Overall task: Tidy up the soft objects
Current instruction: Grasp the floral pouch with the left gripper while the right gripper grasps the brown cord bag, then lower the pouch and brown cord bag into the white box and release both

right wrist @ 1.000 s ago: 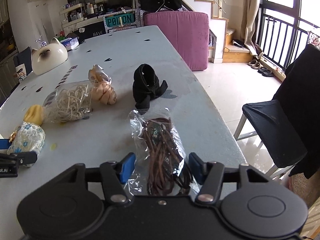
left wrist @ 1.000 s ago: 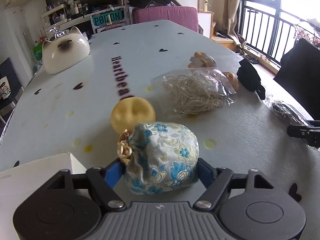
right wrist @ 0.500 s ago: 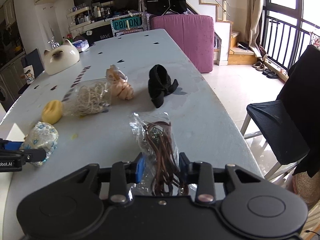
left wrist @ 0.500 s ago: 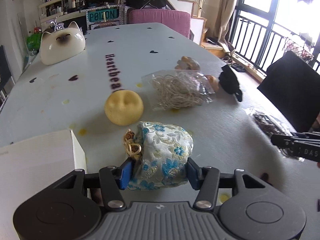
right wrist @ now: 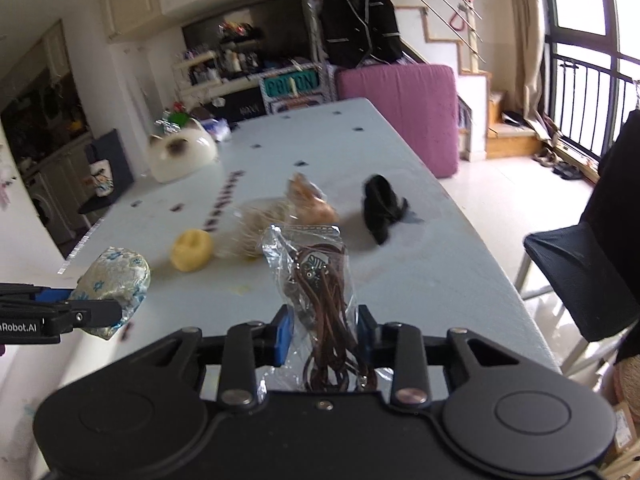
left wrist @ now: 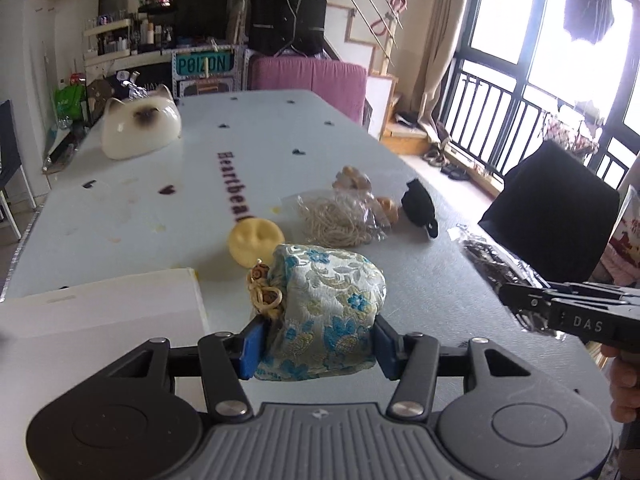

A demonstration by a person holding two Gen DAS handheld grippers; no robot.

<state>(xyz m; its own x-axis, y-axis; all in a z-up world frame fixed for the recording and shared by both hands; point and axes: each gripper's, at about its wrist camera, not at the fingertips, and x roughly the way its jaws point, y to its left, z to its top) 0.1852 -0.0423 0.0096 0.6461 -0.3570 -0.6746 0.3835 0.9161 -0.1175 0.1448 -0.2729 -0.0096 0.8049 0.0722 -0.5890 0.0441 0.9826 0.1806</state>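
My left gripper (left wrist: 316, 344) is shut on a blue floral brocade pouch (left wrist: 324, 304) with a gold cord and holds it above the table; the pouch also shows in the right wrist view (right wrist: 114, 284). My right gripper (right wrist: 324, 332) is shut on a clear bag of brown cords (right wrist: 320, 280), lifted off the table; that bag also shows in the left wrist view (left wrist: 496, 268). On the table lie a yellow squishy ball (left wrist: 255, 242), a bag of cream cords (left wrist: 340, 220), a tan knotted item (right wrist: 310, 200) and a black fabric piece (right wrist: 382, 204).
A white box (left wrist: 100, 308) stands at the table's near left, beside the pouch. A cat-shaped ceramic dish (left wrist: 138, 128) sits far left. A black chair (right wrist: 580, 256) stands off the right table edge (right wrist: 492, 256). A pink sofa (right wrist: 400, 108) is beyond the far end.
Both grippers closed on their items and lifted them: the left raised the pouch, the right closed on the brown cord bag and raised it off the table.
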